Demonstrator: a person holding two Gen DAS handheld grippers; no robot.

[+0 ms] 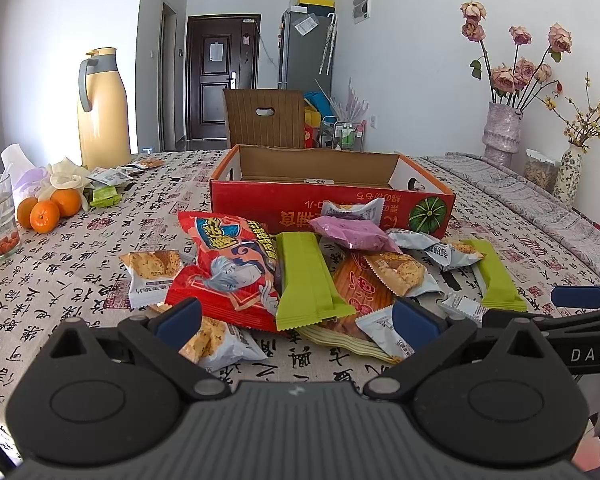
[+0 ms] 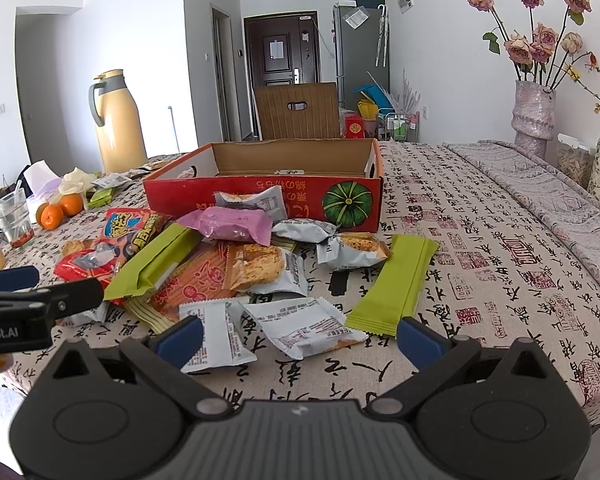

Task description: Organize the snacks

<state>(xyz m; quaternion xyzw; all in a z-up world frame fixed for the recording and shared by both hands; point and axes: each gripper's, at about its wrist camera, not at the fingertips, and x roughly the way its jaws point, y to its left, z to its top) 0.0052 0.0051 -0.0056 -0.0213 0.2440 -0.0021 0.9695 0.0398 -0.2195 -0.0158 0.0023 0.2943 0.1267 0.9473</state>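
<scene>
Left claw (image 1: 296,320) wide, empty | right claw (image 2: 298,338) wide, empty

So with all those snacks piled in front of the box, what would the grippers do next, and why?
Probably the right hand-held gripper eases forward and closes on the silver packet lying between its open fingers. The red box behind the pile looks empty, and neither gripper holds anything.
</scene>
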